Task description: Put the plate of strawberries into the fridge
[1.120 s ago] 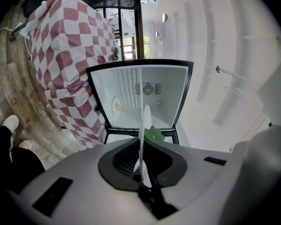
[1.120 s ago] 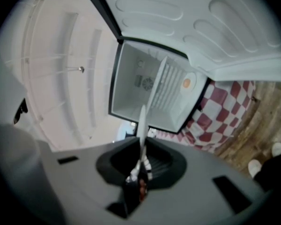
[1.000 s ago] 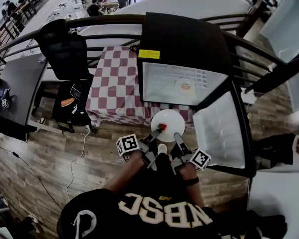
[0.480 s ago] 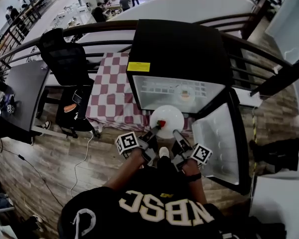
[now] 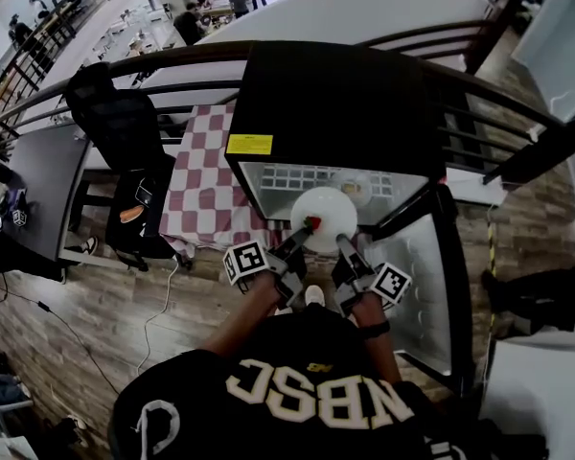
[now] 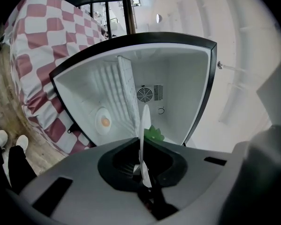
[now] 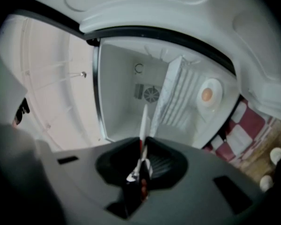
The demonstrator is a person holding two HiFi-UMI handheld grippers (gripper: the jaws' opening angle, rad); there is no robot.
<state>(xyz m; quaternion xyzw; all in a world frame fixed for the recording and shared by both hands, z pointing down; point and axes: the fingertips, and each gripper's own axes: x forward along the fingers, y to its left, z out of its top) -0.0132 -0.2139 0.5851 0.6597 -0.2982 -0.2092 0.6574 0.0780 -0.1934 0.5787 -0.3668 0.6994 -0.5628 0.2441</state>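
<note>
left gripper: clamped on the plate's near-left rim
strawberry: one visible, on plate beside left jaws
plate: level, held between both grippers at the fridge's open front, not set down
right gripper: clamped on near-right rim
fridge: door open, to the right
progress: likely carry nearly done; left to do: push in, set on shelf, release

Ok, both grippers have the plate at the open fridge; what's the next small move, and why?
Probably ease the plate forward, level, onto the shelf. The left gripper and right gripper are shut on its near rim, its far edge is only at the fridge opening, and a small dish sits just ahead, so go slowly.
</note>
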